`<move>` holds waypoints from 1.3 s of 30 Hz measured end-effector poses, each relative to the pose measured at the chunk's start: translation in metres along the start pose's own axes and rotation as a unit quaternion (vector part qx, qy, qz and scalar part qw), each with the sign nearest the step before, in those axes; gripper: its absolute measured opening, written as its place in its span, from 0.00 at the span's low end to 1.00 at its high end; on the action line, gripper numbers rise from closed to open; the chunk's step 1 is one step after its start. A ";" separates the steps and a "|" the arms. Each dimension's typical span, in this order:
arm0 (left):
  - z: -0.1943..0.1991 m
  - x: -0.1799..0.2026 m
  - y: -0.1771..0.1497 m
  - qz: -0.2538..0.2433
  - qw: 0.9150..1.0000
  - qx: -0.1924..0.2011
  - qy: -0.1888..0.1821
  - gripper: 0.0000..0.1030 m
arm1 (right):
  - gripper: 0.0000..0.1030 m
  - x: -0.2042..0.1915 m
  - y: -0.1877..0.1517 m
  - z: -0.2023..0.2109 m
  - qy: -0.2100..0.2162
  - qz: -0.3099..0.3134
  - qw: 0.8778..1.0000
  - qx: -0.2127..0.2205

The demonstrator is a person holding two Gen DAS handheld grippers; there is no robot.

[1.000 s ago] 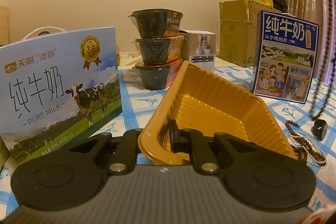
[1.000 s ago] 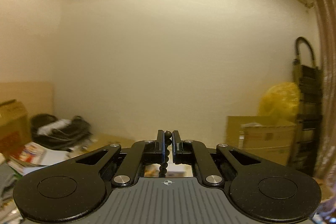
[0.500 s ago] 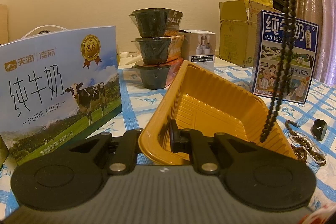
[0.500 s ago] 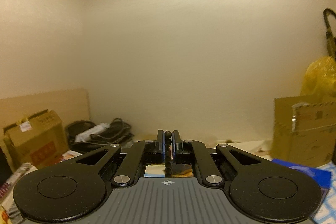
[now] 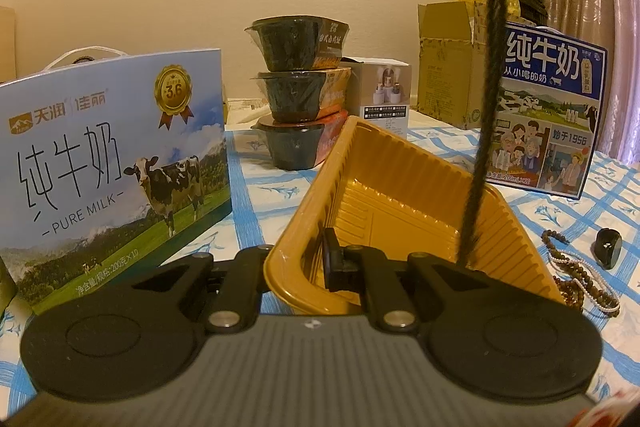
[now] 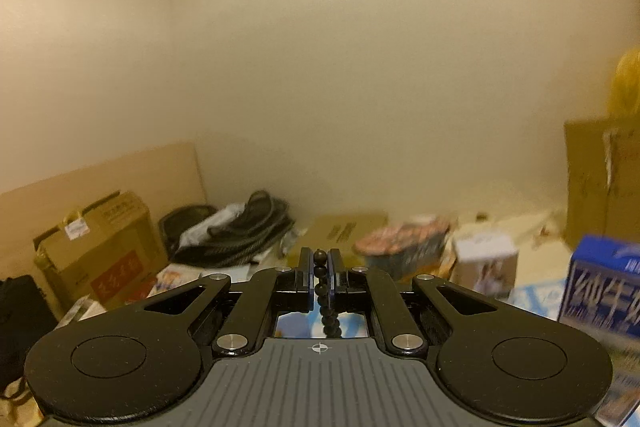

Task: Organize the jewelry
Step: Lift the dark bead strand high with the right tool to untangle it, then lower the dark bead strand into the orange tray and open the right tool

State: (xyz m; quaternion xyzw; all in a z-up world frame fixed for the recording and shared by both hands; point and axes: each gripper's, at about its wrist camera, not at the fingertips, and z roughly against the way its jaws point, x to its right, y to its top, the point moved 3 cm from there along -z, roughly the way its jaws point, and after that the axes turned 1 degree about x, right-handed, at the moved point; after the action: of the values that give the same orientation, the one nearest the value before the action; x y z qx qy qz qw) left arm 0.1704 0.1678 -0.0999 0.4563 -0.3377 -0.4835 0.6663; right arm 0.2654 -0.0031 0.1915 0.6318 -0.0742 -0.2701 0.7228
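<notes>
Reading "PURE MILK" (seal "3.6"), milk carton (image 5: 116,155) flanks tray (image 5: 400,195).

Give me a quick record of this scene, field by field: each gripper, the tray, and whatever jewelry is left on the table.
left gripper: shut on yellow tray rim
right gripper: shut on black bead strand
strand position: hanging over the tray
left on tablecloth: brown bead necklace, black ring
tray contents: none visible

You have a mustard-yellow ribbed plastic tray (image 5: 404,195); white tablecloth with blue check (image 5: 592,223); black round-bead strand (image 5: 486,75) at one o'clock.
</notes>
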 end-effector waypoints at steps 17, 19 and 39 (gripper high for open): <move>-0.001 -0.001 -0.001 0.004 1.000 -0.001 -0.001 0.10 | 0.06 0.043 -0.144 -0.078 -0.028 -0.107 0.981 -0.162; 0.000 -0.001 -0.001 0.004 1.000 -0.001 -0.001 0.10 | 0.06 0.045 -0.157 -0.082 -0.027 -0.119 0.978 -0.170; -0.002 -0.003 -0.003 0.004 1.000 -0.006 0.001 0.10 | 0.62 0.062 -0.208 -0.062 -0.062 -0.137 0.973 -0.173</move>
State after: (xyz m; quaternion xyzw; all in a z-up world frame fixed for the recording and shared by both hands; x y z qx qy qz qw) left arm 0.1701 0.1711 -0.1033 0.4519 -0.3360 -0.4824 0.6710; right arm 0.2843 0.0095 -0.0332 0.4835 0.0163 -0.4140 0.7711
